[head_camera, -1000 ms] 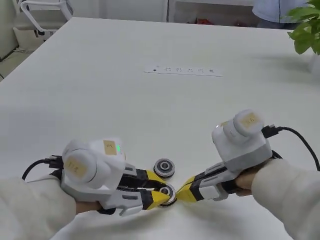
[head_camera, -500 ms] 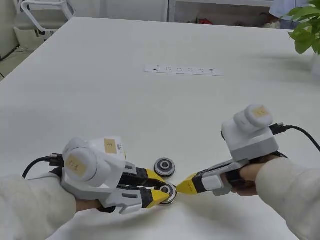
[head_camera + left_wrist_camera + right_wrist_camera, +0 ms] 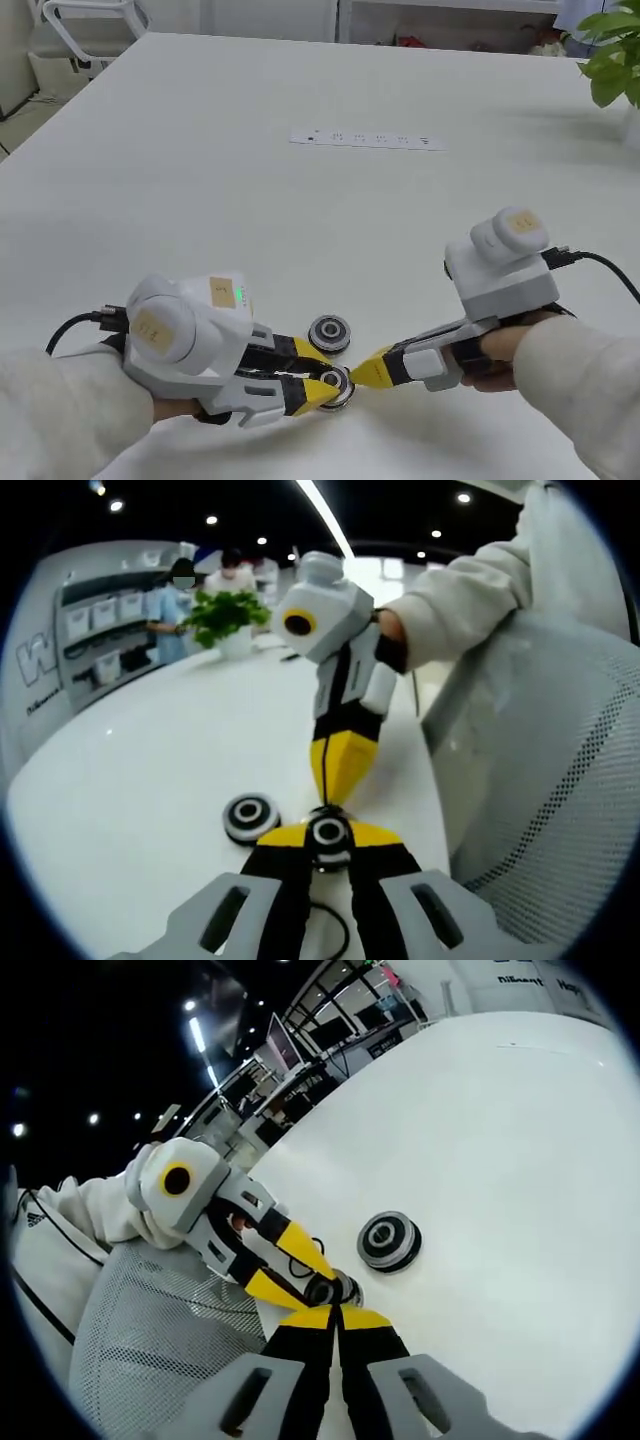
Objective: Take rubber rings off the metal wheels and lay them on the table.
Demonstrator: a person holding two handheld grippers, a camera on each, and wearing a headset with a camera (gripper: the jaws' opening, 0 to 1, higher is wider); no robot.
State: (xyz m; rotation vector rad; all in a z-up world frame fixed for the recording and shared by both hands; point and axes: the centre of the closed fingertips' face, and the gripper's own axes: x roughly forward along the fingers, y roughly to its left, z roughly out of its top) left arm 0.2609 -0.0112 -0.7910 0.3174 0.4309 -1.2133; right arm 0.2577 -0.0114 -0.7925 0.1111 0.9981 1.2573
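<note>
A small metal wheel (image 3: 343, 383) with a black rubber ring sits near the table's front edge, and my left gripper (image 3: 330, 388) is shut on it from the left. In the left gripper view the wheel (image 3: 328, 830) lies between the yellow tips. My right gripper (image 3: 368, 374) comes in from the right, its tips closed on that ring's edge. In the right gripper view, the right gripper (image 3: 338, 1312) meets the wheel (image 3: 332, 1287) tip to tip. A second wheel (image 3: 328, 334) with its ring on lies flat just behind, untouched.
A white power strip (image 3: 366, 141) lies mid-table. A green plant (image 3: 610, 60) stands at the far right corner and a chair (image 3: 90, 25) at the far left. A mesh chair back (image 3: 560, 780) is close behind the table's front edge.
The right gripper's body has swung right and its tips have drawn slightly away from the left gripper while staying at the wheel. The left gripper and both wheels have stayed put.
</note>
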